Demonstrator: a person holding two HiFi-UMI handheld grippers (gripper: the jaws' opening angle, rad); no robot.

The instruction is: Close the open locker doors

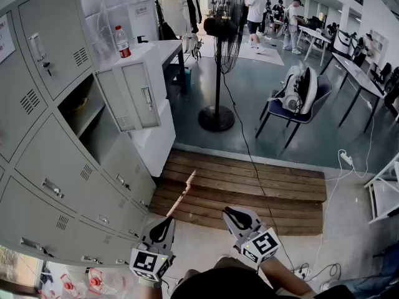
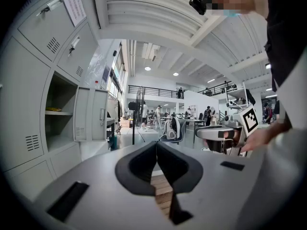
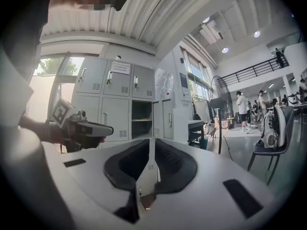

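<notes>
The grey locker bank point(image 1: 50, 161) fills the left of the head view. One locker stands open: its door point(image 1: 134, 95) swings out to the right, and the compartment point(image 1: 87, 114) shows a shelf. The other doors in view are closed. Low in that view, my left gripper point(image 1: 168, 221) and right gripper point(image 1: 227, 212) hang over the floor, well short of the door, both shut with nothing between the jaws. The left gripper view shows its jaws point(image 2: 157, 144) touching and the open door point(image 2: 92, 114) far off. In the right gripper view the jaws point(image 3: 151, 143) meet, with the open door point(image 3: 165, 120) beyond.
A pedestal fan point(image 1: 219, 55) stands on the floor right of the lockers. A white cabinet point(image 1: 153, 61) beside the open door carries a bottle point(image 1: 122, 41). A wooden platform point(image 1: 249, 189) lies ahead of my grippers. A chair point(image 1: 298, 98), tables and several people are farther back.
</notes>
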